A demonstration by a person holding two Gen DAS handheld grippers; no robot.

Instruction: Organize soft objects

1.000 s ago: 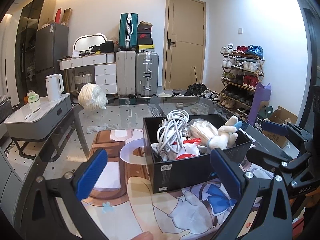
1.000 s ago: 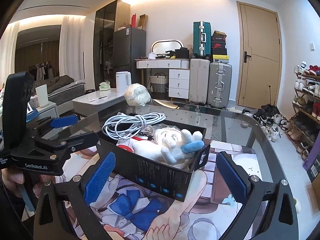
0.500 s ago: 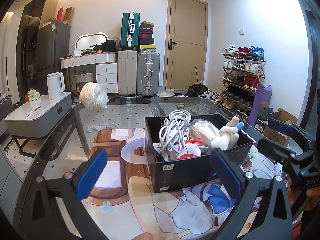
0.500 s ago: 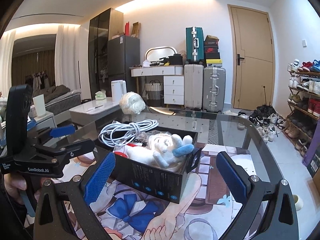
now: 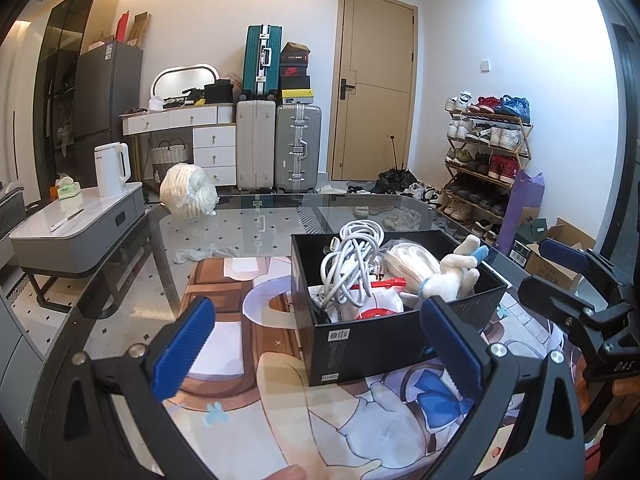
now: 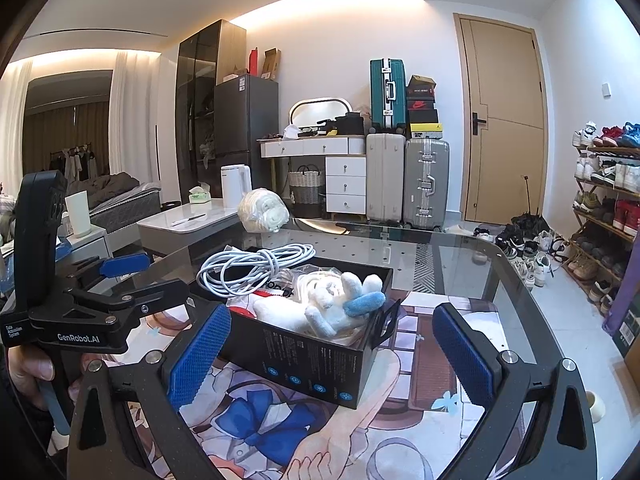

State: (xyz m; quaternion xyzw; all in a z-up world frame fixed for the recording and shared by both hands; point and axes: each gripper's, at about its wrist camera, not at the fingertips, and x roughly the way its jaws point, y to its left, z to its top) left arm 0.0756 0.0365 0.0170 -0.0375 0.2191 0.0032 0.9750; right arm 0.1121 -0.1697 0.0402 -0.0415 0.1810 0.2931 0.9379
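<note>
— Where do we stand?
— Both our grippers, left gripper [image 5: 316,348] and right gripper [image 6: 332,356], hang with jaws spread, empty. The plush toy [image 6: 328,308] lies in the black box [image 5: 384,340].
— Next?
— We judge the bagged white bundle [image 5: 188,192], far left on the glass table [image 5: 248,220], needs a reach.

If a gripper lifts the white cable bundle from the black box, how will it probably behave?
The white cable bundle will probably be floppy: its loops look loose, with no tie visible, so they may sag or uncoil. It seems light. It partly overhangs the black box rim and lies on other items, so a strand might snag.
</note>
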